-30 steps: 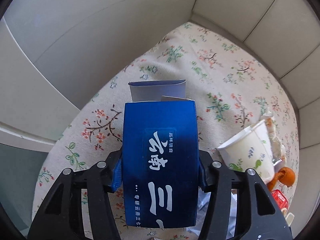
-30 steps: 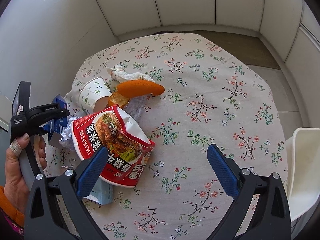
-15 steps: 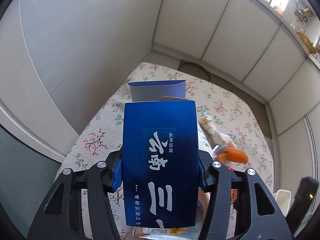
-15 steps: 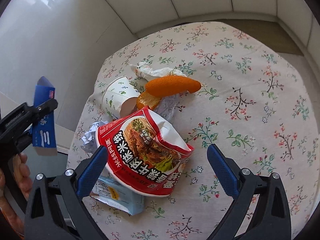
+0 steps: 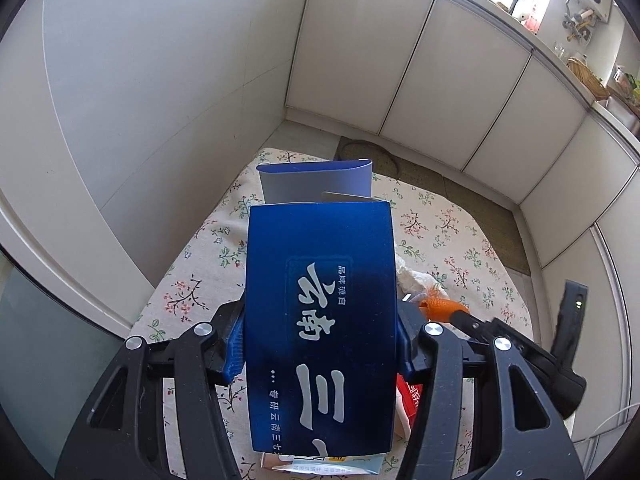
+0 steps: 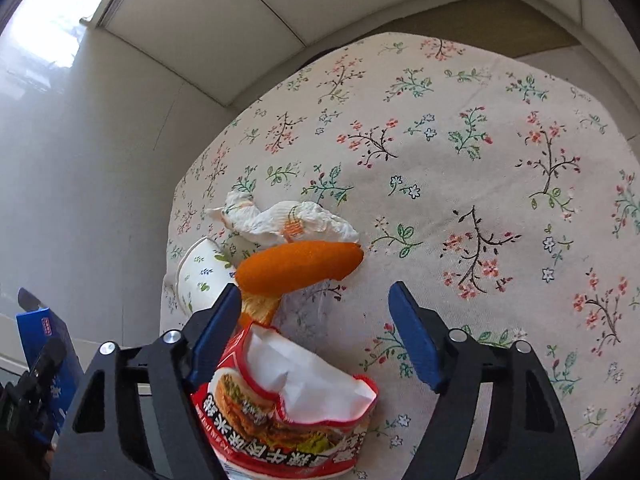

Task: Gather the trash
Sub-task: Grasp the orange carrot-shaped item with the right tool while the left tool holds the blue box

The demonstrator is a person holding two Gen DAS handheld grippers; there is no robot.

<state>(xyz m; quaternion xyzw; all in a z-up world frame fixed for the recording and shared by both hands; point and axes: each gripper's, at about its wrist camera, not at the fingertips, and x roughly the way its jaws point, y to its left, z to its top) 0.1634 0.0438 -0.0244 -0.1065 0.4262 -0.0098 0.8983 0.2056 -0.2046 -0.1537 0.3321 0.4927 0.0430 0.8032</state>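
Note:
My left gripper (image 5: 320, 344) is shut on a blue carton (image 5: 320, 320) with white Chinese lettering and holds it high above the table; the carton also shows at the left edge of the right wrist view (image 6: 44, 344). My right gripper (image 6: 316, 332) is open and hangs over the trash pile. An orange carrot-shaped piece (image 6: 300, 266) lies just ahead of its left finger. A red and white noodle bag (image 6: 288, 412) lies between and below the fingers. A crumpled white napkin (image 6: 280, 220) and a tipped paper cup (image 6: 200, 276) lie beyond.
The round table (image 6: 480, 160) has a floral cloth and stands against a white wall (image 5: 160, 80) and cabinets (image 5: 440, 80). The right half of the cloth is bare. A pale packet (image 5: 320, 468) lies under the carton.
My left gripper has lifted the blue carton up and away from the table. My right gripper has moved forward and down over the noodle bag and orange piece.

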